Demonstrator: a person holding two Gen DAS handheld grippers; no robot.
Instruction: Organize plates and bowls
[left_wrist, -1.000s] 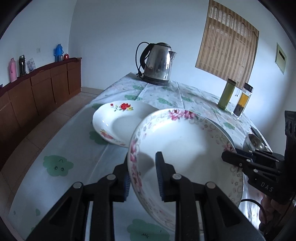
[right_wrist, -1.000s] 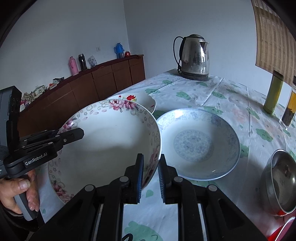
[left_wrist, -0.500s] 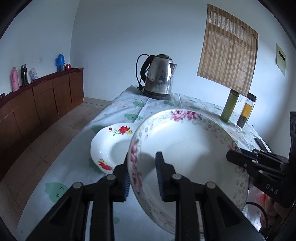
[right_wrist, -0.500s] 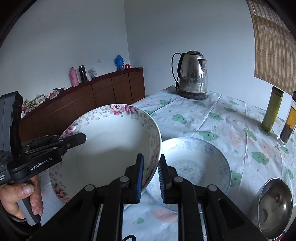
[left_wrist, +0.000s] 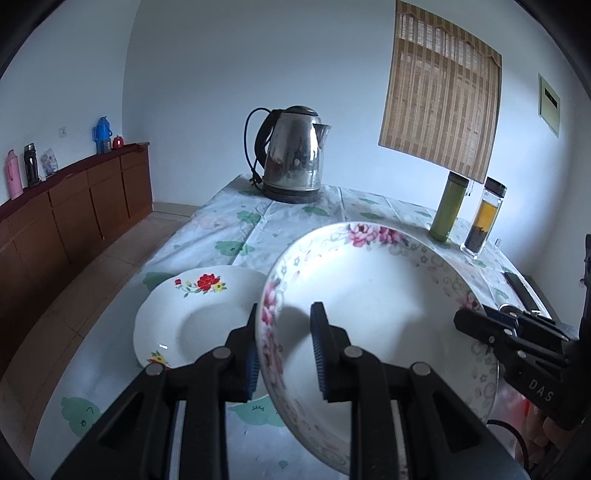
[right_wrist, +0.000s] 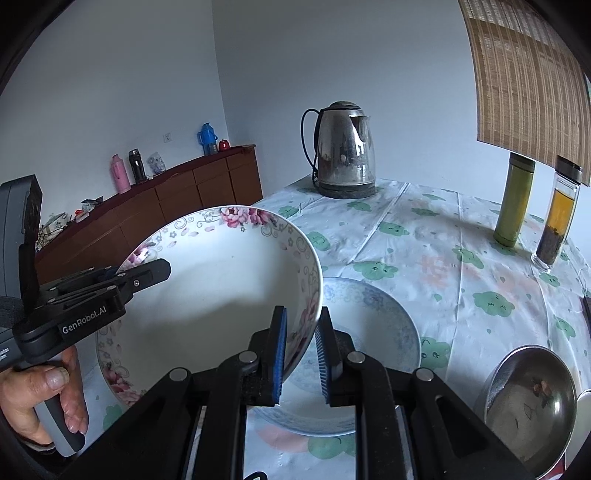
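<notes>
Both grippers had lifted the pink-flowered bowl (right_wrist: 221, 295) higher above the tabletop (right_wrist: 424, 236) than a second before. It hung tilted over the blue plate (right_wrist: 373, 325) near the front edge, the left gripper (left_wrist: 282, 350) and right gripper (right_wrist: 300, 354) each clamped on opposite rims. Lowering it well likely meant levelling it, centring it over a plate, and loosening both grips together. Counted: one kettle (right_wrist: 343, 147), one pink-flowered bowl, two plates including the red-flowered plate (left_wrist: 199, 314), one steel bowl (right_wrist: 532, 402), two bottles (right_wrist: 515, 205).
</notes>
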